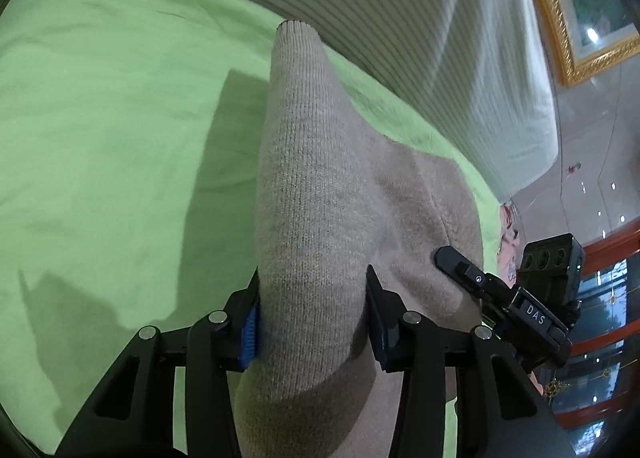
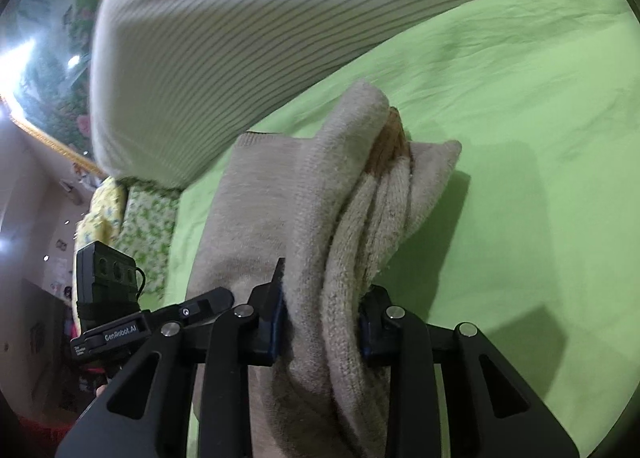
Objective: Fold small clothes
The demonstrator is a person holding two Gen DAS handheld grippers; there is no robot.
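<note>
A beige knitted sock [image 1: 312, 193] is held up over the green bedsheet [image 1: 100, 129]. My left gripper [image 1: 312, 318] is shut on its ribbed cuff end, which sticks up past the jaws. My right gripper [image 2: 320, 322] is shut on the bunched toe end of the same sock [image 2: 360, 193], where a brown patch [image 2: 390, 141] shows at the top. In the left wrist view the right gripper's fingers [image 1: 460, 266] touch the sock at the right. In the right wrist view the left gripper's finger [image 2: 208, 304] shows at the left.
A white ribbed pillow or garment [image 1: 400, 29] lies along the far side of the bed, also in the right wrist view [image 2: 240, 37]. A floral pillow [image 2: 136, 217] lies at the left. A gold-framed picture [image 1: 568, 9] hangs on the wall beyond.
</note>
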